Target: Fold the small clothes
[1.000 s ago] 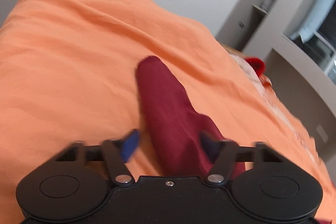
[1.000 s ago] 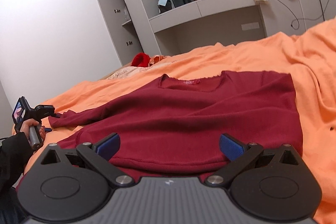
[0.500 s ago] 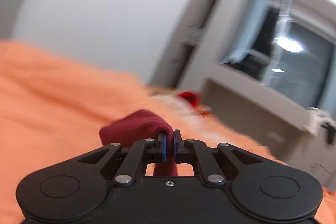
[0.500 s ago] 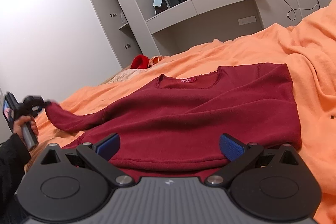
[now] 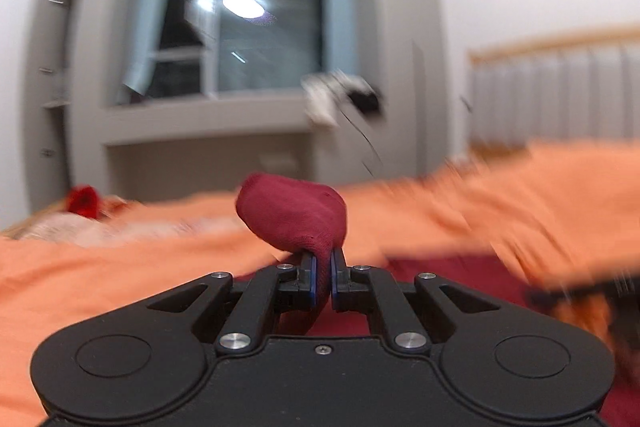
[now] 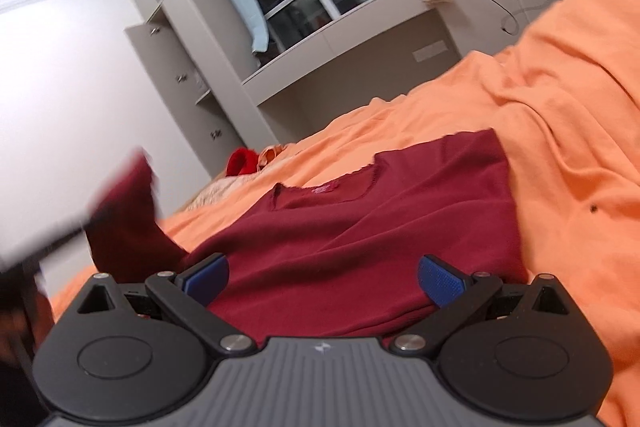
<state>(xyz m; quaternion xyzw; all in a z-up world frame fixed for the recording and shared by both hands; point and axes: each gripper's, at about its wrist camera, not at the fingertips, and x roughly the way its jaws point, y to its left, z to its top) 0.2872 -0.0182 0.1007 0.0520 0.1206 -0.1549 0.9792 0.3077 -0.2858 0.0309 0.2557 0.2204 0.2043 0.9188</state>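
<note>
Dark red sweater (image 6: 360, 223) lies flat on orange bedspread (image 6: 560, 131) | its sleeve (image 5: 296, 215) pinched tight in left gripper (image 5: 323, 267), lifted up | right gripper (image 6: 322, 277) wide apart, empty, above sweater hem

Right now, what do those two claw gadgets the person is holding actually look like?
Both are flat, black, winged bodies with round discs and silver pivot screws. Angled black link arms carry two fingers faced with blue pads. The right claw has a ribbed grey centre plate with a small white logo; the left claw is plain black.
</note>
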